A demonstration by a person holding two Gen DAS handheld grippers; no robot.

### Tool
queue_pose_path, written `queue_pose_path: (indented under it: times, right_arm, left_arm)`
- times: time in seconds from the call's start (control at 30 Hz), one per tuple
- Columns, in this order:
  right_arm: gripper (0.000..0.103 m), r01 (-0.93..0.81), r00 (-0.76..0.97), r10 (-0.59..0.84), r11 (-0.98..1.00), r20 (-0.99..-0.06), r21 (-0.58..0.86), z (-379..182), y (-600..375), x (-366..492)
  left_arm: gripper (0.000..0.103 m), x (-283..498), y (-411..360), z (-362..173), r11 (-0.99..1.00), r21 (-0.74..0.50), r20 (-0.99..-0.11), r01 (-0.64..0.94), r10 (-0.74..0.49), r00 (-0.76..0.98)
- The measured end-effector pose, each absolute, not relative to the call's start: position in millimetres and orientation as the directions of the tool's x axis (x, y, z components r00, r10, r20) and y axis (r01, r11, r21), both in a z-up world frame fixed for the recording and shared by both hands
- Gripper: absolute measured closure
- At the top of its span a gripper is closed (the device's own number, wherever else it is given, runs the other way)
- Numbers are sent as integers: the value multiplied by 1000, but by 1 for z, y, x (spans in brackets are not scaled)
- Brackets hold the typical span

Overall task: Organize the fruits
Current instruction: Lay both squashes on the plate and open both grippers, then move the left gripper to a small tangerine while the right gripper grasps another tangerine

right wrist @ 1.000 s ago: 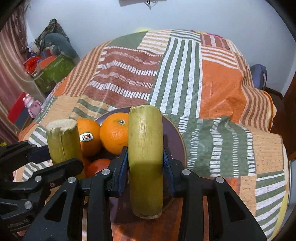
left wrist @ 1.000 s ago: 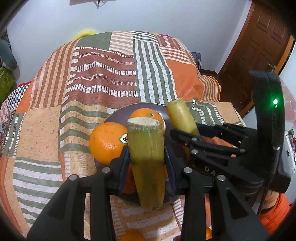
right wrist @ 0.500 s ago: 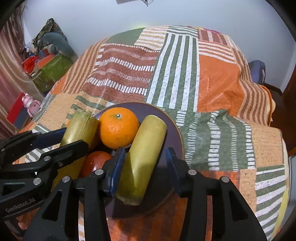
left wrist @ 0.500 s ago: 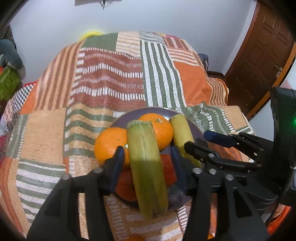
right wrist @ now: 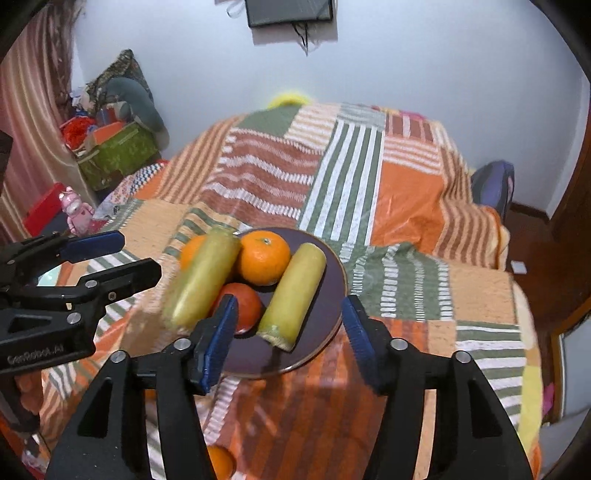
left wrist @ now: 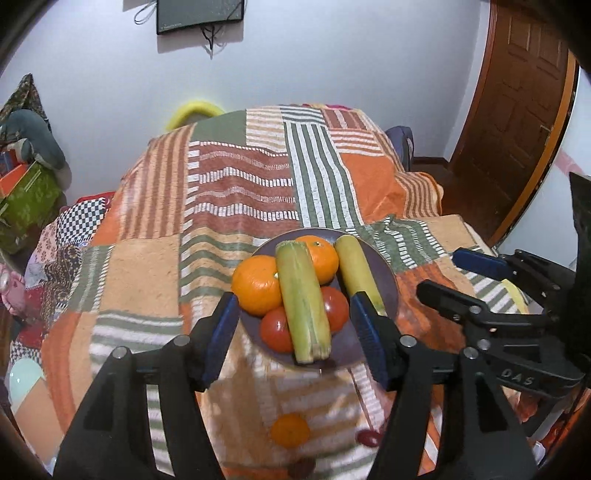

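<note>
Left gripper (left wrist: 293,325): spread wide, nothing between the blue pads (left wrist: 221,332), held above the near edge of the plate (left wrist: 388,273). Right gripper (right wrist: 288,332): likewise spread wide and empty, above the plate's near edge. Lettering on gripper bodies: "DAS" moulded on the right unit as seen from the left wrist; mirrored text resembling "GenRobot.AI" on the left unit as seen from the right wrist.

Dark purple plate on a striped patchwork blanket (left wrist: 243,184). On the plate: two yellow-green cane sections, the left cane section (left wrist: 303,299) lying atop the fruit, the right cane section (left wrist: 356,266) lying toward the plate's right side; two oranges (left wrist: 256,284) at the far and left sides; two tomatoes (left wrist: 277,330) at the near side, flanking the left section. No readable sticker on the fruit.

Off the plate, nearer on the blanket: one small orange (left wrist: 290,430) and a small dark red item (left wrist: 367,439), blurred. Wall-mounted screen (left wrist: 199,14) above; wooden door (left wrist: 517,96) to the right.
</note>
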State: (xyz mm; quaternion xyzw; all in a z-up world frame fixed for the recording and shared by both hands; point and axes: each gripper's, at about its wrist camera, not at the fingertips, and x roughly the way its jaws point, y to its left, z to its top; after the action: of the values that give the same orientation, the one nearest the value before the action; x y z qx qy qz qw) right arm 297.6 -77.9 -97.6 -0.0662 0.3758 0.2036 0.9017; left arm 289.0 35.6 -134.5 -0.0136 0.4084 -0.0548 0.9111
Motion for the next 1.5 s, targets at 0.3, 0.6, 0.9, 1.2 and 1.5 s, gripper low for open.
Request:
queue_pose_path:
  times: [0.3, 0.6, 0.9, 1.2, 1.5]
  right_arm:
    - [39, -428, 651, 331, 903, -683, 30, -89, -83, 244]
    - [39, -465, 560, 330, 884, -761, 41, -131, -76, 209]
    - [43, -473, 485, 320, 879, -814, 64, -169, -65, 204]
    - [57, -477, 421, 324, 874, -847, 97, -189, -62, 213]
    - [69, -501, 431, 343, 860, -834, 95, -182, -65, 212]
  left_arm:
    - [34, 231, 51, -131, 994, -73, -748, 77, -106, 655]
    - [34, 200, 62, -173, 994, -100, -810, 47, -109, 576]
    - [34, 191, 61, -213, 991, -127, -857, 48, -134, 498]
    - [53, 215, 49, -234, 988, -134, -872, 76, -154, 464]
    - [56, 234, 46, -243, 987, -146, -871, 64, -159, 465]
